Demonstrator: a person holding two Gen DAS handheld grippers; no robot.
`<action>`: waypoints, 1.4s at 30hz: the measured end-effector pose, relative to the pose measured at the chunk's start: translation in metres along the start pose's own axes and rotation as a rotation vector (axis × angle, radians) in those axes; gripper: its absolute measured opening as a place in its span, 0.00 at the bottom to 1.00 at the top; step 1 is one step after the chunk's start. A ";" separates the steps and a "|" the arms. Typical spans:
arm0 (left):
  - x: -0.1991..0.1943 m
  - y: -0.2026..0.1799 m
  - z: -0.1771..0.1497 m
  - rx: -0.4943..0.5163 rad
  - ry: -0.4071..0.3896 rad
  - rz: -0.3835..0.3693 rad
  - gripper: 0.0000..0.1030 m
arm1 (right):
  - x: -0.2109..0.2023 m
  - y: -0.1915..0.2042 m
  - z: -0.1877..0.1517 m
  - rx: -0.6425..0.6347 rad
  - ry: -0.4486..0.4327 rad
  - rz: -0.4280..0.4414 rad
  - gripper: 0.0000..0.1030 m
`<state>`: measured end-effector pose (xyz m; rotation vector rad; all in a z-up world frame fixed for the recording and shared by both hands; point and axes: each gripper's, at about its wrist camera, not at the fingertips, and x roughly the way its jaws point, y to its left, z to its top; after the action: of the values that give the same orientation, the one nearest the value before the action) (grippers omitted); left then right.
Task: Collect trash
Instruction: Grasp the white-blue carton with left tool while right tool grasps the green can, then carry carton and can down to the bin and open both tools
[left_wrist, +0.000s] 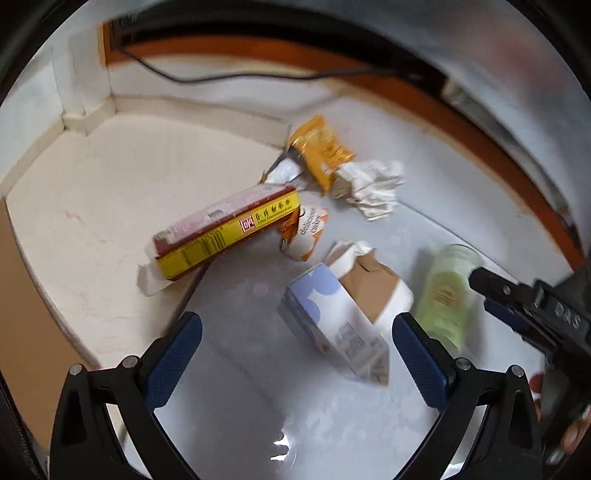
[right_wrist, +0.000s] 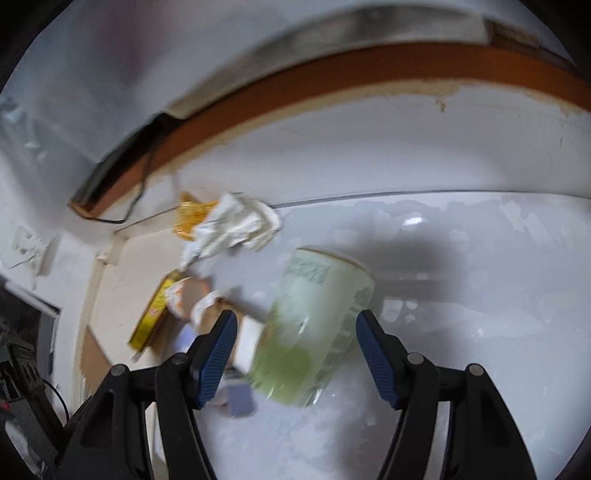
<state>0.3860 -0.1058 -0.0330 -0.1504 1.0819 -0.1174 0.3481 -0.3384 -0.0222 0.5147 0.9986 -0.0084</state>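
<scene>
Cup: green cup (right_wrist: 314, 328) lies on its side on the white table (right_wrist: 461, 258), among other litter.
Right claw (right_wrist: 297, 349): wide open, straddling cup, holding nothing.
Left claw (left_wrist: 295, 343): open, empty, above carton (left_wrist: 332, 325).
Advice: centre on the cup's body, squeeze gently; thin walls likely buckle.

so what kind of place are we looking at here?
Probably a lived-in room at home, at a glossy white tabletop against a wall. Cues: snack and drink litter such as the milk carton and green cup, and a black cable along the orange-brown ledge behind.
</scene>
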 end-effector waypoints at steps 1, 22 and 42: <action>0.009 0.000 0.002 -0.016 0.013 0.008 0.99 | 0.004 0.000 0.000 -0.002 0.007 -0.006 0.65; 0.039 -0.004 -0.010 -0.109 0.040 0.056 0.75 | 0.039 0.000 0.002 0.037 0.113 0.022 0.68; -0.070 0.041 -0.070 0.005 -0.062 -0.018 0.35 | -0.046 0.010 -0.073 -0.044 0.003 0.128 0.58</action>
<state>0.2925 -0.0580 -0.0122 -0.1583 1.0191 -0.1304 0.2669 -0.3096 -0.0127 0.5373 0.9652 0.1280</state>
